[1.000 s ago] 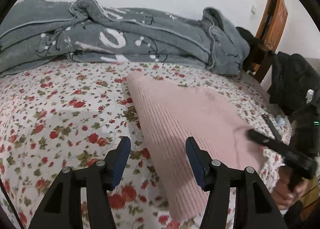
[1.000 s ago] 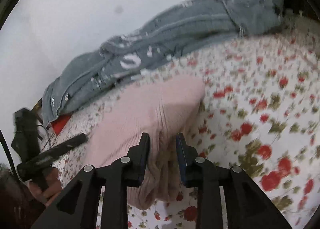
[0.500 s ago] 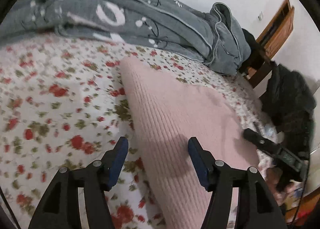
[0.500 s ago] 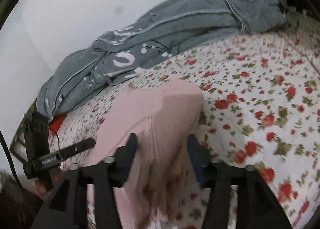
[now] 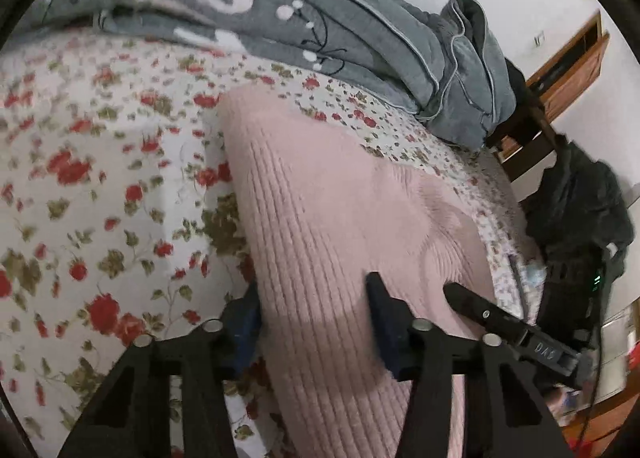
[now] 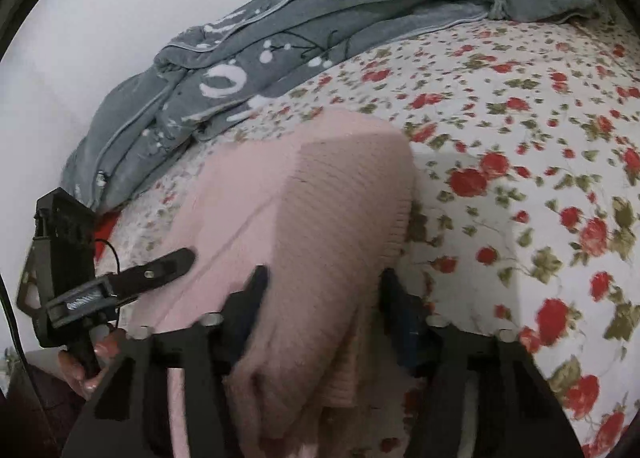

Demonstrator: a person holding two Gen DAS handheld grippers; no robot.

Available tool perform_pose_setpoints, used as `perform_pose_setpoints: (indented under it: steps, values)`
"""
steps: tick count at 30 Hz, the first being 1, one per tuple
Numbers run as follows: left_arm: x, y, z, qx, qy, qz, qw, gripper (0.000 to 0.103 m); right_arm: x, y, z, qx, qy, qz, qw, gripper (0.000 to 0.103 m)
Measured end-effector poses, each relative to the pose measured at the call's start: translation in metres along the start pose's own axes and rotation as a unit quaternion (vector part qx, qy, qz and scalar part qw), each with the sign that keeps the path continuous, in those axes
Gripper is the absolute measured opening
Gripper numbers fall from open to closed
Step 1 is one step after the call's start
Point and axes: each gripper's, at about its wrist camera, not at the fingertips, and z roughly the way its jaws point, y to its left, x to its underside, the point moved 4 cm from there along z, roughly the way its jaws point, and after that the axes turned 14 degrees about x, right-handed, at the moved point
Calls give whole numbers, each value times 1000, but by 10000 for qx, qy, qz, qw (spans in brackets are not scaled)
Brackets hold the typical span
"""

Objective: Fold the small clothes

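Left wrist view: my left hand-held gripper is down over the pink ribbed garment, which lies on the flowered bed sheet. Its jaws have just been closing, and the near part of the knit sits between them, but whether the pads are pressing on it I cannot tell. My right hand-held gripper pokes in from the right edge of the garment. A grey blanket is heaped along the far side of the bed. Right wrist view: the right hand-held gripper straddles a bunched, raised fold of the same pink garment; its jaws too have just been closing around it, and again I cannot tell whether they grip. The left hand-held gripper reaches in from the left, touching the knit, with my left hand below on its handle.
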Motion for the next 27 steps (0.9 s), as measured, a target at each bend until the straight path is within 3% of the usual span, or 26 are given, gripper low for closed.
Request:
perform_pose_setpoints:
  steps: [5, 8, 12, 18, 21, 24, 27]
  values:
    - [-5, -10, -14, -49, -97, 143, 9998, 36, -1, 13, -16, 169, -269, -184, 9993, 32]
    - [-14, -9, -35, 50, -246, 117, 9996, 35, -8, 25, -28, -133, -370, -92, 9992, 30]
    - [-29, 2, -64, -251, -447, 225, 9984, 35, -17, 58, -23, -316, -421, -173, 9985, 30]
    - [-43, 51, -97, -902, -534, 130, 9944, 38, -20, 116, 12, -744, -352, -202, 9964, 31]
    - [-34, 77, -84, -1084, -320, 53, 9936, 42, -9, 123, 44, -229, -246, -404, 9986, 34]
    - [-27, 83, -82, -980, -518, 116, 9938, 48, -7, 116, 48, -293, -262, -368, 9986, 38]
    - [-27, 77, -81, -1166, -553, 263, 9913, 50, -9, 120, 41, 35, -258, -681, 9973, 45]
